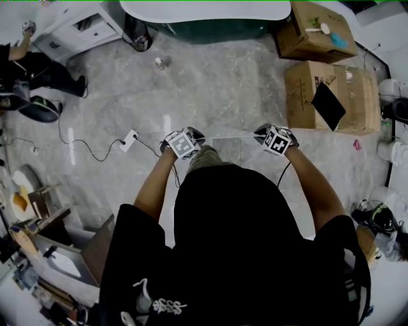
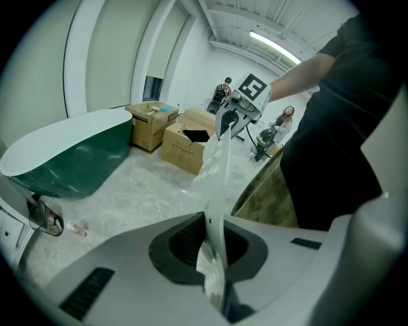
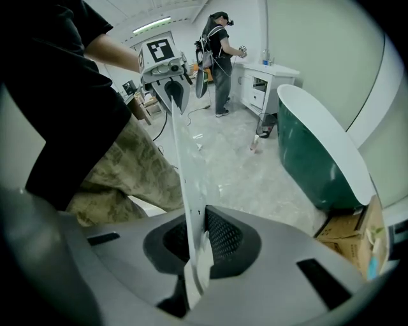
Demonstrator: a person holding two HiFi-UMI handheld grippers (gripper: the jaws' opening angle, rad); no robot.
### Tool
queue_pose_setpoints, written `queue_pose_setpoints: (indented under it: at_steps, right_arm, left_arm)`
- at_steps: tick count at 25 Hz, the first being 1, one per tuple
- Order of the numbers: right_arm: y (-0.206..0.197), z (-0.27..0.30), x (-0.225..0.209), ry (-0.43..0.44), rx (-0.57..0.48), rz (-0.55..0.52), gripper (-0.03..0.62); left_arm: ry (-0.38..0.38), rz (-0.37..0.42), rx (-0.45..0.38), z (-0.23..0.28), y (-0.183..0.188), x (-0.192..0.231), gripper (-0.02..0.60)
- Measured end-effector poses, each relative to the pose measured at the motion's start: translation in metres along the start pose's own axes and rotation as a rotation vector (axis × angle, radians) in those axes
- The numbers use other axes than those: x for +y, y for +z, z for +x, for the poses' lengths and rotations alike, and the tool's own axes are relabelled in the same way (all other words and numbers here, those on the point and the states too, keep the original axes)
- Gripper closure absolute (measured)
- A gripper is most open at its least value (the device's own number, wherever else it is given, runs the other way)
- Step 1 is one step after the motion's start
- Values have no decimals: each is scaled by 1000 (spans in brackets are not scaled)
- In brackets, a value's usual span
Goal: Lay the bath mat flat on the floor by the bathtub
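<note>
The bath mat point(image 1: 227, 144) is a thin, see-through sheet held taut in the air between my two grippers, in front of my knees. My left gripper point(image 1: 201, 137) is shut on its left edge; in the left gripper view the mat point(image 2: 217, 170) runs from the pinched jaws point(image 2: 213, 247) to the right gripper point(image 2: 224, 126). My right gripper point(image 1: 259, 134) is shut on the other edge, and the right gripper view shows the mat point(image 3: 182, 159) stretching from its jaws point(image 3: 194, 247) to the left gripper point(image 3: 172, 95). The green-and-white bathtub point(image 1: 204, 19) stands further ahead across the bare floor.
Two cardboard boxes point(image 1: 331, 95) point(image 1: 315, 28) stand right of the tub. At the far left are a white cabinet point(image 1: 80, 28) and another person point(image 1: 32, 70). A power strip point(image 1: 129, 140) with its cable and a small bottle point(image 1: 159, 62) lie on the floor.
</note>
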State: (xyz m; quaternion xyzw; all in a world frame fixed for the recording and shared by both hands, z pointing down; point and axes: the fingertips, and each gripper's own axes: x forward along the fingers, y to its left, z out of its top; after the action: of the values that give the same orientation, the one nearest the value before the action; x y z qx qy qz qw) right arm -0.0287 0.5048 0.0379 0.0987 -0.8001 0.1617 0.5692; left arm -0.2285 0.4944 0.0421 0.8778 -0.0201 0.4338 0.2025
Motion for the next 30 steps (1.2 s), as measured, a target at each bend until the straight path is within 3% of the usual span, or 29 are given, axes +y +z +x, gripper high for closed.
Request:
queue_pose_setpoints:
  at_steps: [13,22,30]
  right_arm:
    - [72,5,-79,-45,44,-7,566]
    - [91,-3,-97,-107,66,-109,566]
    - [95,-9,-108,-144,7,-103,566]
  left_arm:
    - [10,-11,-61,-33,2,90,555]
    - [48,-113,-119,-37,-3,108,555]
    - [99,-115,-123,-47,5,105,555]
